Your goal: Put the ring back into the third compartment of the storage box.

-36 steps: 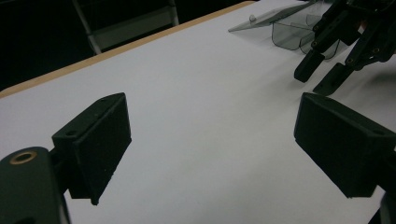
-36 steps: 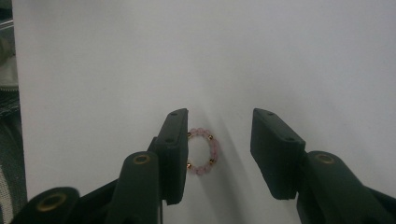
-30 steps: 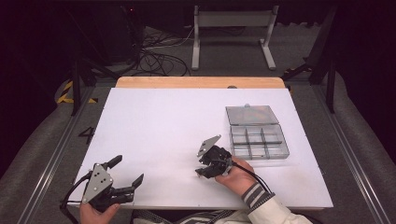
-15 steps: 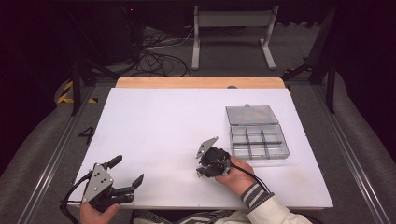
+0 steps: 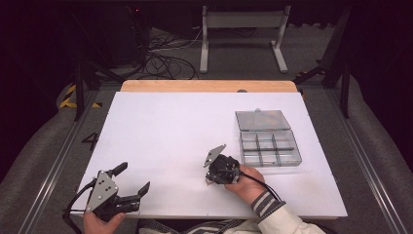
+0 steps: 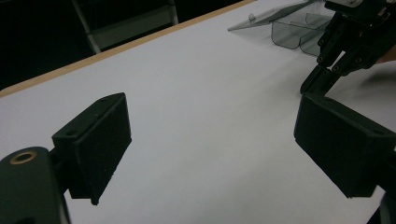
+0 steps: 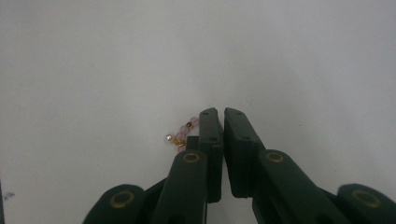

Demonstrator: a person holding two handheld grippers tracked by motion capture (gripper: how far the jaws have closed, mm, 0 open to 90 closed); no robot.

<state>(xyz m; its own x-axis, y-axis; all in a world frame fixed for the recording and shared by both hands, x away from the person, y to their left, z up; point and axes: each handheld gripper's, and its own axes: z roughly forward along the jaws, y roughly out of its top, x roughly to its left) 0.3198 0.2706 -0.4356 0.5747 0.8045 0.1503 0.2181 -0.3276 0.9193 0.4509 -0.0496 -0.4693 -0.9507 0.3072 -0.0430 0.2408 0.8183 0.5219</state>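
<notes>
Now my right gripper, lower centre of frame, has just been closing onto the pink bead string; grip looks partial. Left gripper idles, jaws wide, empty.

The table is plain white with a light wooden strip along its far edge, and the compartment box on it is clear grey plastic. Both the left gripper and the right gripper are black with grey plates on top and small brass-coloured rivets on their jaws. The string of beads is pale pink with gold and dark bits, and the sleeve is striped grey and white.
</notes>
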